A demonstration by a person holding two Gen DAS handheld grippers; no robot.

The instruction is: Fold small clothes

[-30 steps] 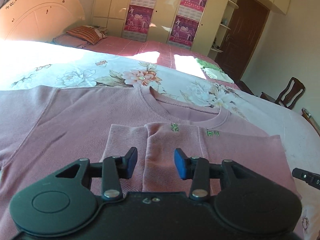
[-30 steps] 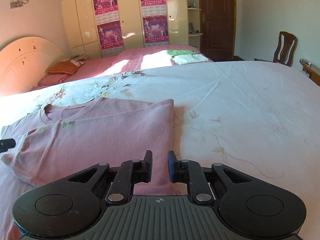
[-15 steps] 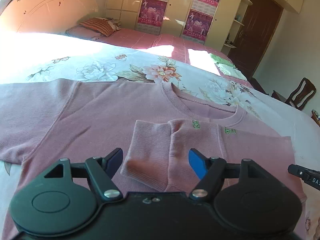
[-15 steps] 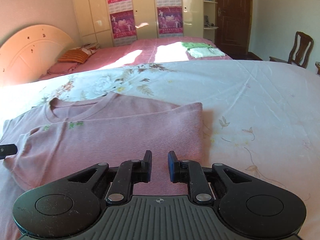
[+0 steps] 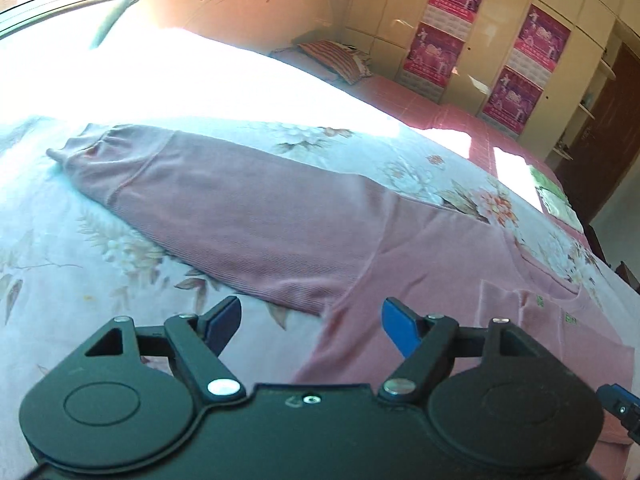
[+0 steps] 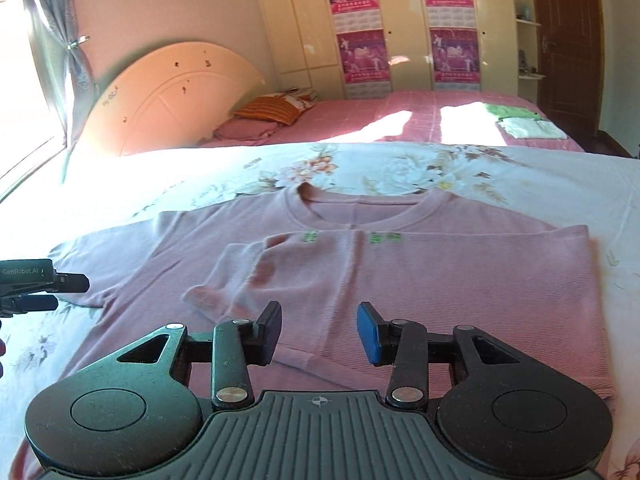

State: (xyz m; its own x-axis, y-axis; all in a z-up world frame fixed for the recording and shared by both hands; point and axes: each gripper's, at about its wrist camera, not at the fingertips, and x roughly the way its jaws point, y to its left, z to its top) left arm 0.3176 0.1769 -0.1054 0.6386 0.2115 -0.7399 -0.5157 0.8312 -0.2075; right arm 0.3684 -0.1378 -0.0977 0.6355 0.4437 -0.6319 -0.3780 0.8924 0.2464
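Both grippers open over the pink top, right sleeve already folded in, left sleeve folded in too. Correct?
Not quite. The left sleeve is not folded in: the left wrist view shows it stretched out flat across the floral sheet. The rest holds: the left gripper and right gripper are both open over the pink top, and the right sleeve lies folded in.

home bedroom: floral bedsheet (image 6: 500, 176), headboard (image 6: 168, 100), wardrobe (image 6: 404, 28), pillow (image 6: 276, 109).
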